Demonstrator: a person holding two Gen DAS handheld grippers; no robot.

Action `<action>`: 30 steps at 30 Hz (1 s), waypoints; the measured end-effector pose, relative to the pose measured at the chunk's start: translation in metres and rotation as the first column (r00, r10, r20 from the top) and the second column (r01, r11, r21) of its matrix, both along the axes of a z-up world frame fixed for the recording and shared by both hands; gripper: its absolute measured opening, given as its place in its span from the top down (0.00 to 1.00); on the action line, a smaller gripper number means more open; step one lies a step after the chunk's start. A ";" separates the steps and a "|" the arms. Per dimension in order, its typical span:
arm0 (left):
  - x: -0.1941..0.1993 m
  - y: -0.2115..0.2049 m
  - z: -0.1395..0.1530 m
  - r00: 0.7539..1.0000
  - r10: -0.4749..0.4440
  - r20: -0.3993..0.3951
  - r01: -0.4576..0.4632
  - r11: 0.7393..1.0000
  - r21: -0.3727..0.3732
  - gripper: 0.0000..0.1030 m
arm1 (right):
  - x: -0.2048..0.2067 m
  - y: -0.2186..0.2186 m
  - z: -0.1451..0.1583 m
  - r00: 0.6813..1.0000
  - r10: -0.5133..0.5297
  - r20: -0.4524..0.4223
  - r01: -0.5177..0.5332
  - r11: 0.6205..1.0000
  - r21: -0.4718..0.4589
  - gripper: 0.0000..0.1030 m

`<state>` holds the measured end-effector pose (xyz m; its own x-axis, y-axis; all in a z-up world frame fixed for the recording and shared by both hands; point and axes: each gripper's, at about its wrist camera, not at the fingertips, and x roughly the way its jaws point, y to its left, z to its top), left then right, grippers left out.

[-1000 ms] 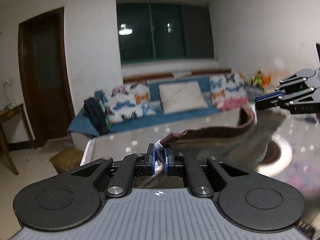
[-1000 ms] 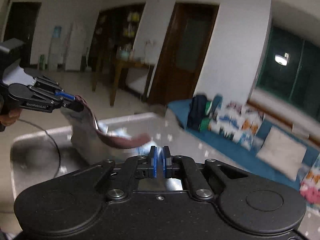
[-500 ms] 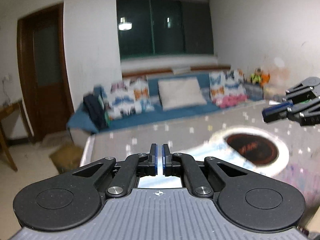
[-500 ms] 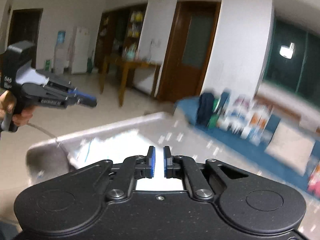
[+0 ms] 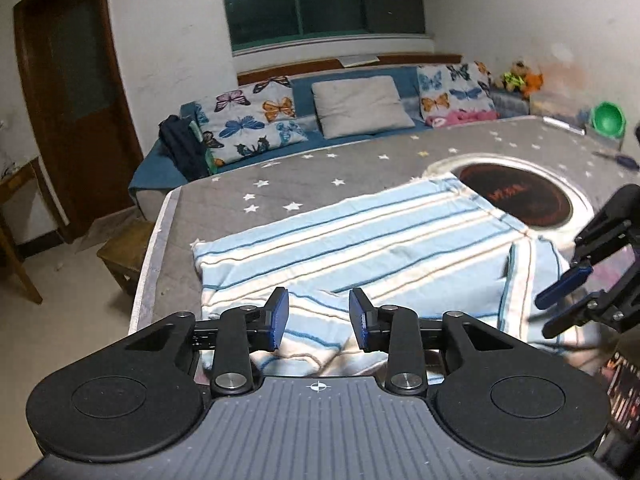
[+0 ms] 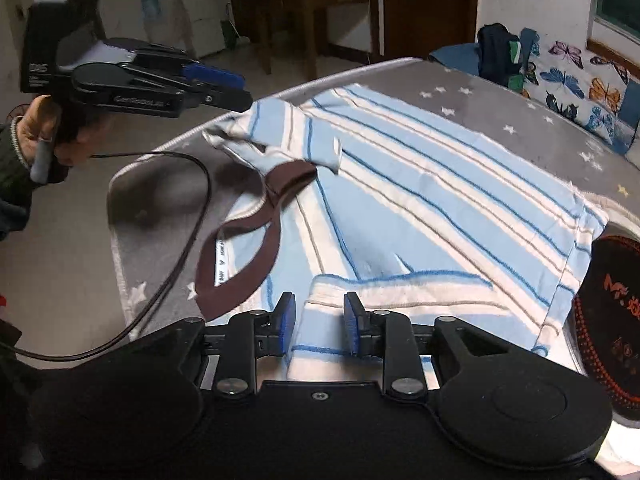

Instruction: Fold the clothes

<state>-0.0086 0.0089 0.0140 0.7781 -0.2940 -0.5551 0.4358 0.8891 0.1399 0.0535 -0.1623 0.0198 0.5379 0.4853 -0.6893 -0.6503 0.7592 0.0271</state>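
Note:
A light blue and white striped shirt (image 5: 360, 248) lies spread flat on the grey star-patterned table (image 5: 280, 184). Its brown collar (image 6: 240, 248) lies at the near end, with one sleeve (image 6: 280, 140) crumpled beside it. My left gripper (image 5: 318, 320) is open just above the shirt's near edge, with nothing between its fingers. My right gripper (image 6: 319, 324) is also open and empty, over a folded-in sleeve (image 6: 400, 292). The left gripper (image 6: 244, 92) appears at the upper left of the right wrist view, held by a hand (image 6: 40, 128). The right gripper (image 5: 560, 304) shows at the right edge of the left wrist view.
A round dark hotplate (image 5: 516, 196) sits in the table beside the shirt's hem. A green bowl (image 5: 608, 118) stands at the far corner. A black cable (image 6: 180, 232) hangs past the table's edge. A sofa with butterfly cushions (image 5: 256, 120) and a small wooden stool (image 5: 124, 248) lie beyond.
One second ago both grippers were shut on the collar, holding the shirt up. Both have since let go, opened and tilted down; the shirt now lies flat on the table.

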 end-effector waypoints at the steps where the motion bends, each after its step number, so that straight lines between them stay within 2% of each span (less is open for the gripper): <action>1: 0.000 -0.002 -0.002 1.000 -0.007 0.000 0.007 1.000 0.007 0.64 | -0.001 0.002 -0.002 1.000 0.002 -0.002 -0.002 1.000 -0.007 0.72; 9: 0.018 -0.024 -0.022 0.998 -0.046 -0.031 0.048 0.997 0.055 0.61 | -0.009 0.022 -0.018 1.000 0.014 -0.017 -0.015 0.998 -0.059 0.72; 12: 0.025 -0.030 -0.034 0.998 -0.044 -0.040 0.048 0.994 0.102 0.61 | -0.012 0.030 -0.024 1.000 0.019 -0.023 -0.020 0.997 -0.079 0.73; 15: 0.034 -0.032 -0.042 0.997 -0.045 -0.064 0.053 0.991 0.121 0.59 | -0.015 0.037 -0.030 0.999 0.023 -0.029 -0.026 0.995 -0.098 0.81; 18: 0.039 -0.033 -0.046 0.995 -0.049 -0.083 0.059 0.990 0.129 0.52 | -0.018 0.043 -0.035 0.999 0.024 -0.027 -0.028 0.992 -0.119 0.90; 21: 0.043 -0.033 -0.050 0.995 -0.050 -0.092 0.062 0.988 0.142 0.51 | -0.017 0.031 -0.027 0.999 -0.004 0.049 0.011 0.988 -0.151 0.91; 23: 0.046 -0.031 -0.052 0.993 -0.049 -0.110 0.064 0.989 0.135 0.55 | -0.016 0.021 -0.020 0.994 -0.031 0.108 0.050 0.982 -0.183 0.92; 25: 0.049 -0.028 -0.054 0.990 -0.047 -0.134 0.064 0.991 0.120 0.74 | -0.013 0.007 -0.013 0.985 -0.070 0.160 0.103 0.973 -0.208 0.92; 26: 0.049 -0.026 -0.054 0.989 -0.043 -0.143 0.059 0.992 0.109 0.78 | -0.011 -0.002 -0.011 0.978 -0.095 0.186 0.136 0.966 -0.221 0.92; 27: 0.049 -0.023 -0.055 0.988 -0.038 -0.152 0.054 0.994 0.098 0.86 | -0.008 -0.010 -0.009 0.970 -0.120 0.211 0.169 0.957 -0.234 0.92; 30: 0.045 -0.013 -0.052 0.992 0.013 -0.128 0.000 0.995 0.096 0.94 | -0.002 -0.034 -0.004 0.943 -0.186 0.277 0.260 0.930 -0.260 0.92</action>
